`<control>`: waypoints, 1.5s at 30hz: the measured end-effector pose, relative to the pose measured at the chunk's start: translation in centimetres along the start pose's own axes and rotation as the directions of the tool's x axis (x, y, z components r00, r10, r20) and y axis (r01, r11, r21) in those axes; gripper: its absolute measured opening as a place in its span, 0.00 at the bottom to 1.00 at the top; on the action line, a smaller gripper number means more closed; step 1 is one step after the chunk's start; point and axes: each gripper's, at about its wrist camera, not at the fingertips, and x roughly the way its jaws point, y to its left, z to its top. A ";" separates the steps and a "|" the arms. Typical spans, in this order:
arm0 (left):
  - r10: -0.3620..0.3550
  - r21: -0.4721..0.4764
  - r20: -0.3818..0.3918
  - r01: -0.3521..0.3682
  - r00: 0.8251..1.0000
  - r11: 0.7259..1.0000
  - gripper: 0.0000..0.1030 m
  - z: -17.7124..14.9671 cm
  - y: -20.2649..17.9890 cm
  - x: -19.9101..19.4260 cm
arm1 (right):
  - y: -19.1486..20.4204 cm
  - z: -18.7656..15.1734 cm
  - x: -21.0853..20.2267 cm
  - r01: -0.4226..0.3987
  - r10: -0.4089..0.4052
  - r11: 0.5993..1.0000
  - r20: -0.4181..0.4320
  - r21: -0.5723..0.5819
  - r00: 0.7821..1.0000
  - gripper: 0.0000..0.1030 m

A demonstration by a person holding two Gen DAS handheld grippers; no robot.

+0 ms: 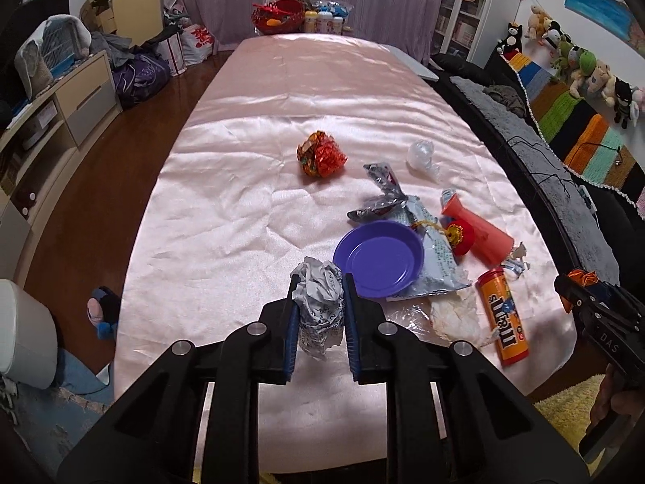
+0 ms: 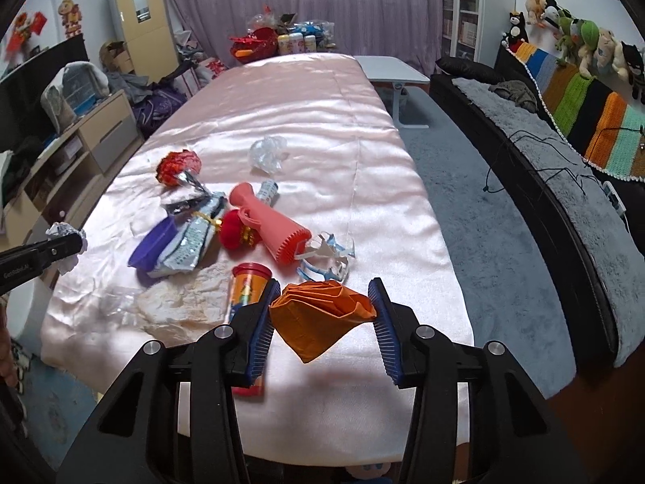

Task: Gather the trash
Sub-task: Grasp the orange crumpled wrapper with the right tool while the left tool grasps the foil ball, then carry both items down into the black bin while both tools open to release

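Observation:
My left gripper (image 1: 320,286) is shut on a crumpled silver wrapper (image 1: 318,306), held just above the pink satin tablecloth (image 1: 250,201). The same gripper and wrapper (image 2: 66,242) show at the left edge of the right wrist view. My right gripper (image 2: 324,294) is shut on a crumpled orange paper (image 2: 318,314), lifted over the table's near edge; it appears at the right in the left wrist view as well (image 1: 580,282). More trash lies on the cloth: a red foil ball (image 1: 321,154), a clear plastic wad (image 2: 267,153), a silver snack bag (image 1: 435,258) and a greasy paper (image 2: 181,302).
A purple plate (image 1: 379,258), a coral horn-shaped toy (image 2: 266,222), an orange M&M's tube (image 1: 502,316) and a red pom-pom (image 2: 234,228) lie among the trash. A white bin (image 1: 24,330) stands at the table's left. A sofa (image 2: 544,185) runs along the right.

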 end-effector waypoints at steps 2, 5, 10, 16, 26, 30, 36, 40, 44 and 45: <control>0.000 0.005 0.032 0.000 0.999 1.000 0.18 -0.3 -0.3 -2.2 | 0.6 0.1 -1.5 -0.007 0.007 1.000 0.024 -0.011 1.000 0.45; -0.002 0.010 0.072 0.001 0.997 1.000 0.18 -1.2 -0.6 -5.5 | 1.3 -0.2 -3.7 -0.022 0.024 0.999 0.055 -0.026 0.998 0.45; -0.031 0.004 0.107 0.031 0.994 1.000 0.18 -3.5 -1.2 -9.6 | 2.0 -1.2 -7.4 -0.046 0.050 0.998 0.095 -0.044 0.994 0.45; -0.065 0.016 0.110 0.064 0.992 0.998 0.18 -7.6 -2.4 -12.4 | 3.3 -3.6 -10.3 -0.078 0.086 0.994 0.097 -0.076 0.992 0.45; -0.101 0.018 0.025 0.101 0.995 0.995 0.18 -14.0 -2.9 -11.0 | 5.4 -9.0 -8.6 -0.137 0.133 0.985 -0.046 -0.105 0.990 0.45; -0.109 0.006 -0.035 0.109 0.993 0.994 0.18 -16.4 -2.8 -8.2 | 6.3 -11.4 -6.3 -0.170 0.156 0.981 -0.134 -0.095 0.979 0.45; -0.148 0.000 -0.164 0.150 0.975 0.989 0.18 -20.1 -3.3 -3.5 | 6.7 -14.3 -3.1 -0.200 0.185 0.979 -0.239 -0.039 0.953 0.45; -0.165 0.000 -0.238 0.170 0.957 0.985 0.18 -21.9 -3.7 -0.8 | 6.9 -15.7 -1.3 -0.201 0.189 0.980 -0.294 -0.010 0.937 0.45; -0.185 -0.016 -0.284 0.188 0.941 0.982 0.18 -22.9 -3.7 0.9 | 7.2 -16.5 0.2 -0.220 0.212 0.975 -0.338 0.014 0.917 0.45; -0.189 -0.022 -0.294 0.191 0.937 0.981 0.18 -23.1 -3.7 1.3 | 7.4 -16.7 0.5 -0.220 0.212 0.975 -0.346 0.016 0.914 0.45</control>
